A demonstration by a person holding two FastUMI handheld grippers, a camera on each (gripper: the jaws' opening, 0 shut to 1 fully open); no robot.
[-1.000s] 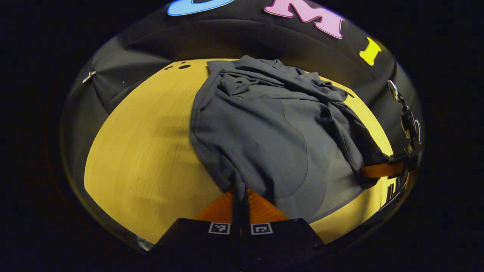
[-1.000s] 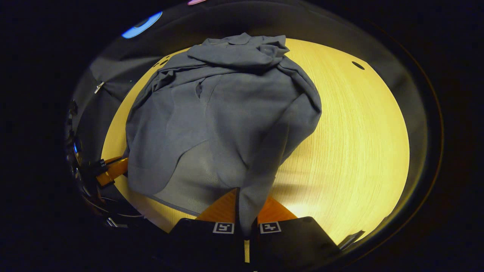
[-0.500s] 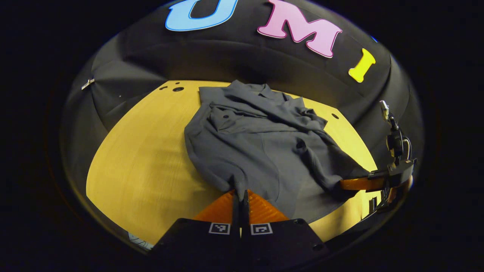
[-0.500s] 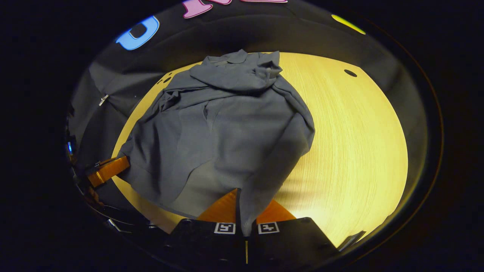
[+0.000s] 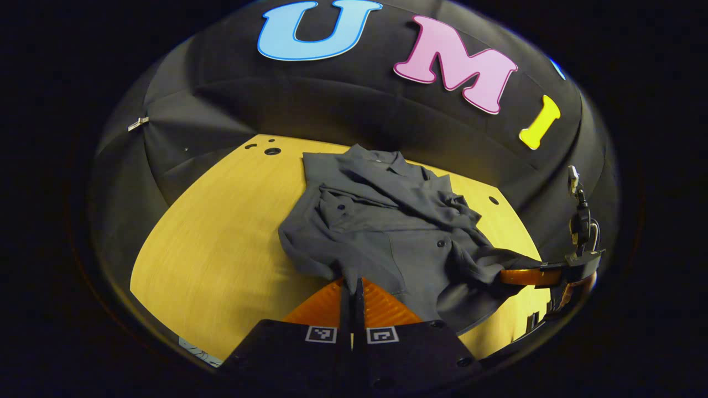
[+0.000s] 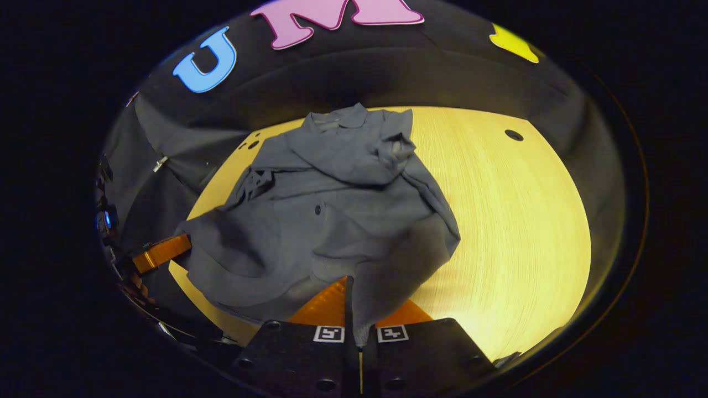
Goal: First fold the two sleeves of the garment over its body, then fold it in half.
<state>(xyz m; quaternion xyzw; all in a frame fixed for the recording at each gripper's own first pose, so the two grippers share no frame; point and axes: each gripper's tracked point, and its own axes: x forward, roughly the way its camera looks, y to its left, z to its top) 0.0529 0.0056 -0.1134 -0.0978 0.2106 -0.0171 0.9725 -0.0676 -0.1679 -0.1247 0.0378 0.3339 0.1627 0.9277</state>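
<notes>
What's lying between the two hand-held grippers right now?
The grey shirt: its near hem spans from the left hand-held gripper to the right hand-held gripper, each shut on it, shown in the right gripper view.

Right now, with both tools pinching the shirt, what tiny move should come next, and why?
Probably carry both corners forward toward the collar. The left tool and right tool each pinch a near corner of the shirt, lifted off the table, while the sleeves already lie bunched on its body.
</notes>
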